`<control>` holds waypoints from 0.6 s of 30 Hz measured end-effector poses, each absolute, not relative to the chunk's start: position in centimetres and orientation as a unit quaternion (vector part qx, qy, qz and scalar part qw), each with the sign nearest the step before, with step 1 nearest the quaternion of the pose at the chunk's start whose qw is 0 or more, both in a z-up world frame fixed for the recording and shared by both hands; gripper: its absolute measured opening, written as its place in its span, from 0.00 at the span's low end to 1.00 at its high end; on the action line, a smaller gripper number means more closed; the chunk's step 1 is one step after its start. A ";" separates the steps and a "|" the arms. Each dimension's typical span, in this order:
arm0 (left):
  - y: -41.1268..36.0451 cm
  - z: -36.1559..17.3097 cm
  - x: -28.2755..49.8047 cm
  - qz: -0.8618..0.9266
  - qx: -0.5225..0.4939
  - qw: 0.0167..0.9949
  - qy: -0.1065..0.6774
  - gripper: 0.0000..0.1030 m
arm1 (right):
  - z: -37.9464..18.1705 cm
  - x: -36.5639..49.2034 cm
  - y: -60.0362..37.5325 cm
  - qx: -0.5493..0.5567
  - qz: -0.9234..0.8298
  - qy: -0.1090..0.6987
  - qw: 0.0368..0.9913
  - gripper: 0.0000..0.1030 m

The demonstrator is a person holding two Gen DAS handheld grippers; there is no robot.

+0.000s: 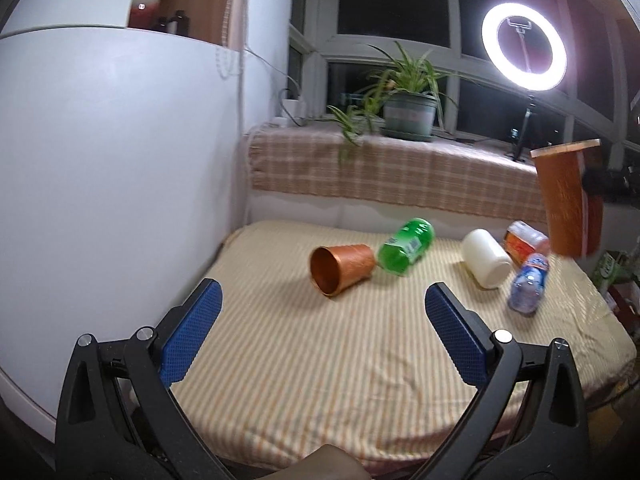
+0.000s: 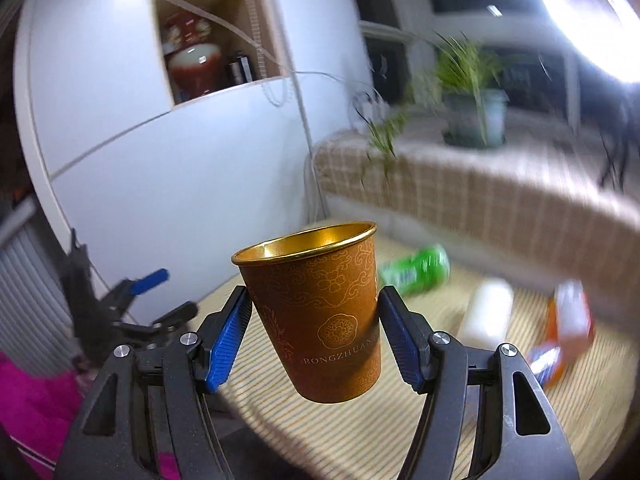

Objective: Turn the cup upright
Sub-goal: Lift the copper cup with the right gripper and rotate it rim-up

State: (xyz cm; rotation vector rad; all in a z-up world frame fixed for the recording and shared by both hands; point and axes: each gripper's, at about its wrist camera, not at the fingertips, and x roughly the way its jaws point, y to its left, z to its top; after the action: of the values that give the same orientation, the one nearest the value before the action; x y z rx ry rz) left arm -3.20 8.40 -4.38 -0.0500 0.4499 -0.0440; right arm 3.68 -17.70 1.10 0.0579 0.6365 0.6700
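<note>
My right gripper (image 2: pixel 314 300) is shut on an orange paper cup (image 2: pixel 320 312) with a gold inside, held mouth-up in the air above the striped table. The same cup (image 1: pixel 568 200) shows at the right edge of the left wrist view, well above the table. A second orange cup (image 1: pixel 342 268) lies on its side on the striped cloth (image 1: pixel 320 360), mouth toward me. My left gripper (image 1: pixel 320 296) is open and empty, low over the cloth, just short of that lying cup. The left gripper also shows in the right wrist view (image 2: pixel 160 296).
A green bottle (image 1: pixel 406 245), a white bottle (image 1: pixel 486 258), an orange-labelled bottle (image 1: pixel 524 240) and a clear blue-labelled bottle (image 1: pixel 528 284) lie on the cloth behind and right. A white cabinet (image 1: pixel 120 180) stands left. A potted plant (image 1: pixel 408 112) and ring light (image 1: pixel 524 46) stand on the sill.
</note>
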 end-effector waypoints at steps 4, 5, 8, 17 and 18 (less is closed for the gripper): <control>7.3 -4.5 -2.9 -0.057 -0.039 0.968 0.240 1.00 | -2.2 3.4 -20.8 0.143 0.320 0.372 0.859 0.63; 7.0 -4.6 -2.7 -0.067 -0.042 0.966 0.245 1.00 | -3.2 3.5 -21.4 0.168 0.319 0.387 0.849 0.63; 6.2 -4.8 -2.1 -0.079 -0.040 0.963 0.255 0.97 | -6.6 4.0 -22.6 0.225 0.299 0.421 0.826 0.63; 5.3 -6.9 0.4 -0.123 -0.071 0.934 0.327 0.93 | -15.0 6.2 -23.3 0.339 0.251 0.495 0.760 0.63; 5.3 -7.2 0.6 -0.127 -0.077 0.930 0.335 0.93 | -15.4 6.3 -23.4 0.344 0.247 0.498 0.757 0.63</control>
State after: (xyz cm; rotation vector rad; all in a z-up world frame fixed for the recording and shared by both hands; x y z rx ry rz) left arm 0.65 5.29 -7.20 -0.1567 0.6860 -0.2600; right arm 6.27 -23.36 -15.43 0.7499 1.0860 0.5382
